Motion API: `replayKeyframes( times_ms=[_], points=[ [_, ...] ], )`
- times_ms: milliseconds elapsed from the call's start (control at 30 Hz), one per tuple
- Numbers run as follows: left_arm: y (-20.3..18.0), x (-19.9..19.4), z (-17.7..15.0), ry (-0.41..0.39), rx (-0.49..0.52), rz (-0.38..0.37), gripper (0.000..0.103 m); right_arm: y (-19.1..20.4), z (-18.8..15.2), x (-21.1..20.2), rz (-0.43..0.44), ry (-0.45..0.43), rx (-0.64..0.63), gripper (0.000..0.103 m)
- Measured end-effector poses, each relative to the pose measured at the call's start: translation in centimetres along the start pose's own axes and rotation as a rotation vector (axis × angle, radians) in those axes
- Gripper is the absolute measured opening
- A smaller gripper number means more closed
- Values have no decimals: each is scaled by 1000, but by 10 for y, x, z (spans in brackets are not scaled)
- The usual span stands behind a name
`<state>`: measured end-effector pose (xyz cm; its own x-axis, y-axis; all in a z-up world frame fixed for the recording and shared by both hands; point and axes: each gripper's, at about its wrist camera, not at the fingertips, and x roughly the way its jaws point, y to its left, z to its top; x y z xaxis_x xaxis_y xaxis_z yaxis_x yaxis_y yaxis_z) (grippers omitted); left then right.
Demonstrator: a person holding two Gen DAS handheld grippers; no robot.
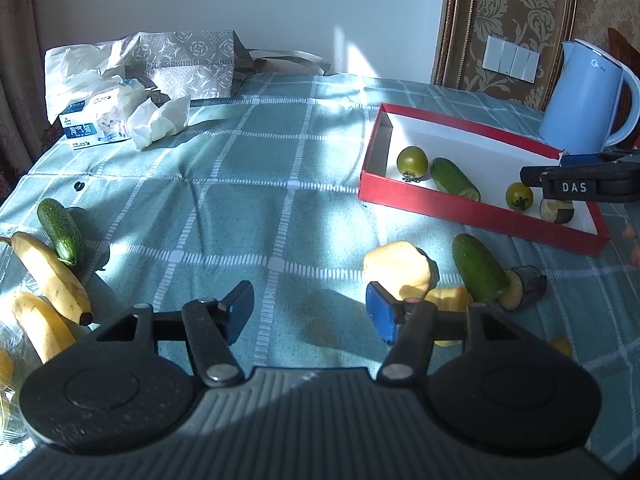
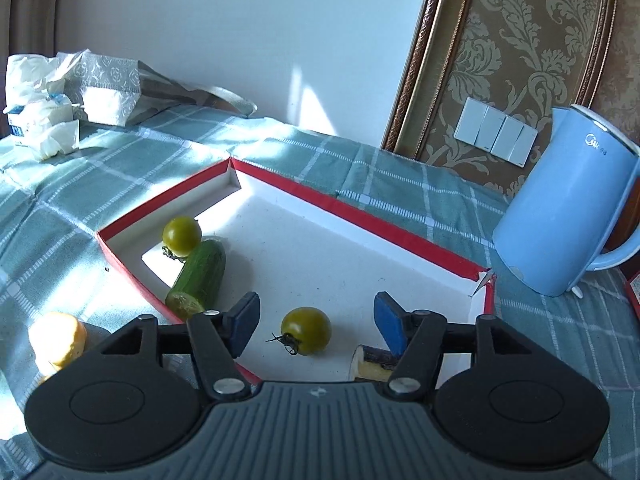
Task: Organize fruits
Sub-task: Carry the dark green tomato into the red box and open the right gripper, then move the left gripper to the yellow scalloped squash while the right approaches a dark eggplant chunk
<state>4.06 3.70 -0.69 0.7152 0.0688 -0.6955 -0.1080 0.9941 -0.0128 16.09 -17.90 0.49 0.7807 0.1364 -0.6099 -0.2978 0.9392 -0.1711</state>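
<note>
A: Hanging over the red box point(image 2: 362, 216), the right gripper point(image 2: 316, 322) has its blue pads spread apart with nothing pressed between them.

B: What lies inside the red box?

A: A green tomato point(image 2: 306, 330) on the white floor between the pads, touching neither. An aubergine piece point(image 2: 370, 362) sits just beside the right pad. A second tomato point(image 2: 182, 236) and a cut cucumber point(image 2: 198, 278) rest near the box's far-left corner.

B: And the left gripper point(image 1: 310, 312)?

A: Gaping too, empty, above the checked cloth point(image 1: 256, 184) outside the box. Two bananas point(image 1: 52, 276) and a whole cucumber point(image 1: 60, 230) lie well left of the box.
</note>
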Motion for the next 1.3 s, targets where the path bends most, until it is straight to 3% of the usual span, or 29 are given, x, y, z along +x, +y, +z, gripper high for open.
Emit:
replayKeyframes(
  times_ms=[100, 400, 567, 833, 1000, 1133, 1300],
  points=[
    [-7, -2, -3, -7, 18, -34, 62, -10, -12, -37, 28, -48, 50, 65],
    [-48, 8, -16, 35, 140, -148, 62, -3, -82, -95, -1, 24, 48, 65],
    [-59, 17, -13, 65, 99, -190, 58, -4, -106, -112, -33, 45, 53, 65],
    [-65, 29, -3, 93, 25, -216, 54, -11, -114, -119, -55, 52, 78, 65],
    [-62, 38, 4, 154, -62, -251, 53, -11, -115, -118, -49, 57, 77, 65],
    [-57, 39, 6, 163, -74, -247, 46, -12, -113, -115, -43, 56, 78, 65],
    [-50, 38, 4, 157, -29, -227, 46, -15, -113, -112, -44, 56, 87, 65]
  ],
)
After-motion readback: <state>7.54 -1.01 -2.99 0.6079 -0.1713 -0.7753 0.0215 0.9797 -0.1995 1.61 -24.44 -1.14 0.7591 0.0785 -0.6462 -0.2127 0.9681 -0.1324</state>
